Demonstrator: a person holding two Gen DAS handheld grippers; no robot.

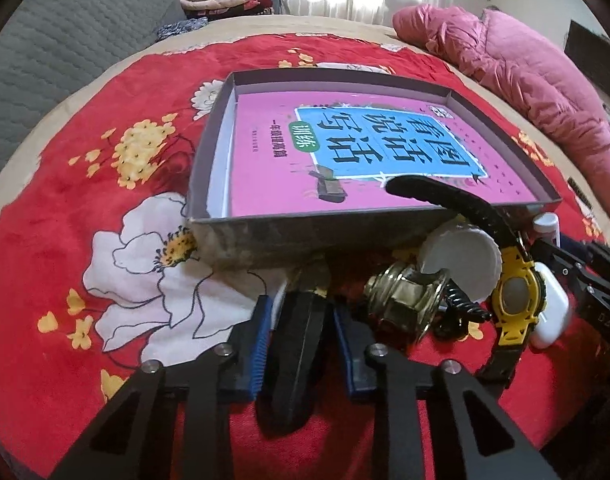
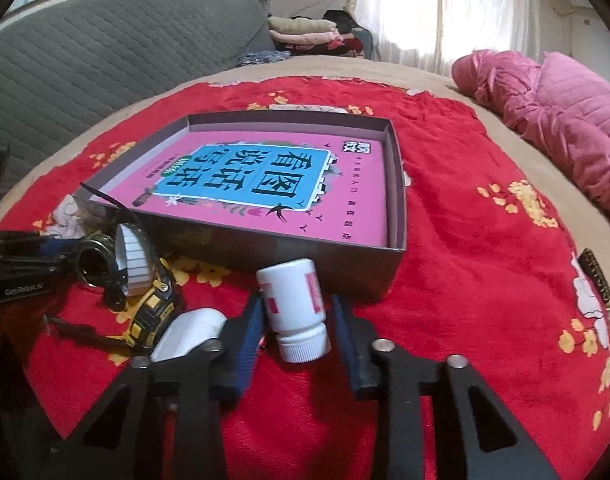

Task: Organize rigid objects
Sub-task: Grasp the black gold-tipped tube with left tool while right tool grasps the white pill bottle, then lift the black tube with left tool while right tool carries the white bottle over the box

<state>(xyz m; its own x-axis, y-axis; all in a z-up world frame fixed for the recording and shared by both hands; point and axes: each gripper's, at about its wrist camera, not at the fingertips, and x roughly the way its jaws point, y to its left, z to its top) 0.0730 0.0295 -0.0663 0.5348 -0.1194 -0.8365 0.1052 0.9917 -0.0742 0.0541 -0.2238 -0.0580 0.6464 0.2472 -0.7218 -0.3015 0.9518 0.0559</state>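
From the left wrist view, the left tool (image 1: 301, 322) straddled a dark flat object (image 1: 295, 360) on the red floral blanket (image 1: 65, 240), pads close beside it, though whether they gripped it was unclear; its long axis ran toward the grey box (image 1: 265, 240), which held only a pink book (image 1: 345, 152), with watch (image 1: 517, 300) and brass piece (image 1: 405, 296) outside. From the right wrist view, the right tool (image 2: 297, 320) stood open around a white bottle (image 2: 295, 308) lying near the box, cap toward the camera.
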